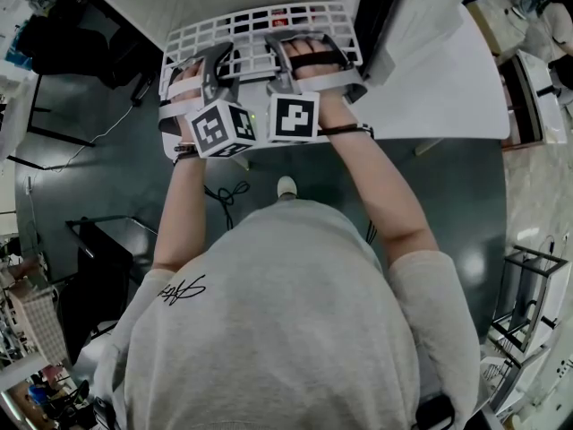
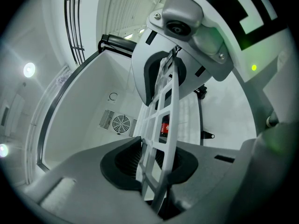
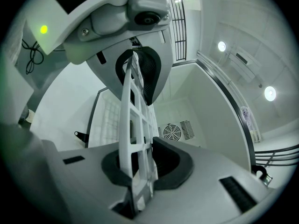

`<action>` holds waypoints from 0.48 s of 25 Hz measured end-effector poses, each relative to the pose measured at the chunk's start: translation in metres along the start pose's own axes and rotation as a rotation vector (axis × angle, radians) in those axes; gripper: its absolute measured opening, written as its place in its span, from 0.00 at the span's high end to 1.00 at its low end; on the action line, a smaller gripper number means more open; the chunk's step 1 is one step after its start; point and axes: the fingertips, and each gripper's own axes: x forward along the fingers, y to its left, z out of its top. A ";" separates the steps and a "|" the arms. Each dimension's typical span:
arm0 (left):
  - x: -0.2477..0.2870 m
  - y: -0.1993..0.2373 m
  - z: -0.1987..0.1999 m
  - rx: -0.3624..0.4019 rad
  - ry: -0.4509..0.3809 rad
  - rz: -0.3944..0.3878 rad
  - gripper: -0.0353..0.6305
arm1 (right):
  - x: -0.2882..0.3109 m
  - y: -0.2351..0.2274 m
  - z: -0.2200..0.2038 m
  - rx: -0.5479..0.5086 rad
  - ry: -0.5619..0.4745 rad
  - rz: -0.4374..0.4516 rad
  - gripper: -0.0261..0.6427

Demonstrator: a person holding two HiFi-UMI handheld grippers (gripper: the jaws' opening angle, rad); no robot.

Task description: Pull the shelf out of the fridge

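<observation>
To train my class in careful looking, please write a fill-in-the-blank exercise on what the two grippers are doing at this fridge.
1. The left gripper and the right gripper are both shut on the white ____.
2. Through its grid, the left gripper view shows a dark container with a ____ label.
3. The round fan grille sits on the fridge's ____ wall.

Missing words: shelf; red; back.

Dark glossy floor [image 1: 89, 150], perhaps concrete
</observation>
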 end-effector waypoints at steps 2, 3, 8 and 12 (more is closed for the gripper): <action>-0.001 -0.001 0.000 -0.001 0.001 0.001 0.84 | -0.001 0.001 0.000 -0.001 -0.001 0.002 0.89; -0.001 -0.001 0.000 -0.001 0.002 0.001 0.84 | -0.001 0.001 0.000 -0.002 -0.001 0.002 0.89; -0.002 -0.001 0.000 -0.001 0.003 0.003 0.84 | -0.002 0.001 0.000 -0.002 -0.003 0.000 0.89; -0.003 -0.002 0.000 -0.002 0.005 0.001 0.84 | -0.003 0.001 0.001 0.004 -0.008 0.001 0.89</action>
